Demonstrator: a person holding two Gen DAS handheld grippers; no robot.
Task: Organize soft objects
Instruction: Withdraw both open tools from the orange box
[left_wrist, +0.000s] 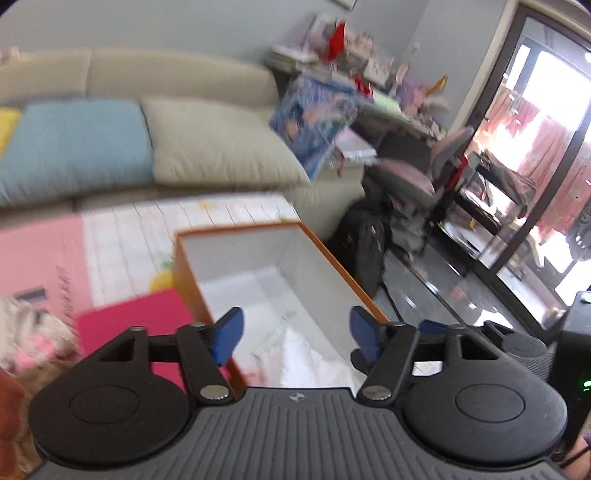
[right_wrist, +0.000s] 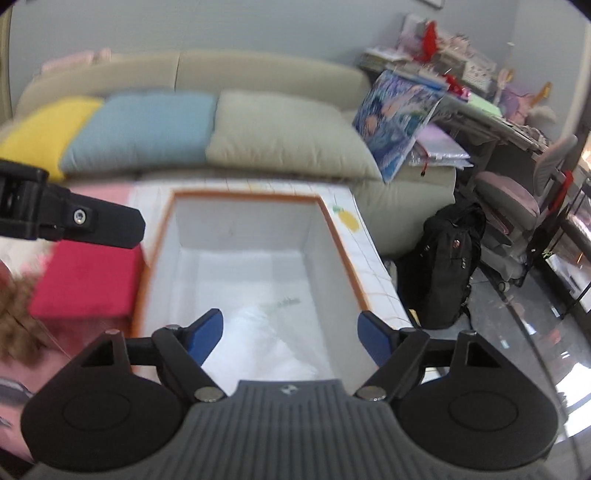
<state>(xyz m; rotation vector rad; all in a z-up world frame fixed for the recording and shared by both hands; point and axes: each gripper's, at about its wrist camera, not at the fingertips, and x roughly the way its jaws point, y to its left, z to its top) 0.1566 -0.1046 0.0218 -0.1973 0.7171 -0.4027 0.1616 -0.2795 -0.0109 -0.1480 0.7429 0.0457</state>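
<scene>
- Sofa (right_wrist: 258, 92) at the back, cushions lined along it, well apart from the work.
- Orange-rimmed box (right_wrist: 343, 258) on the patterned mat, mouth wide, walls clear for entry.
- White soft item (right_wrist: 258, 339) lying inside on the box floor, apparently just placed.
- Red cushion (right_wrist: 85, 280) just beside the box, likely next.
- Left tool (left_wrist: 295, 332) spread wide, empty.
- Right tool (right_wrist: 291, 336) likewise spread, gripping nothing.

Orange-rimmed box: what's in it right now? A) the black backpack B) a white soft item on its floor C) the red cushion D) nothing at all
B: a white soft item lies on the floor of the orange-rimmed box, while the red cushion sits outside beside it.
</scene>
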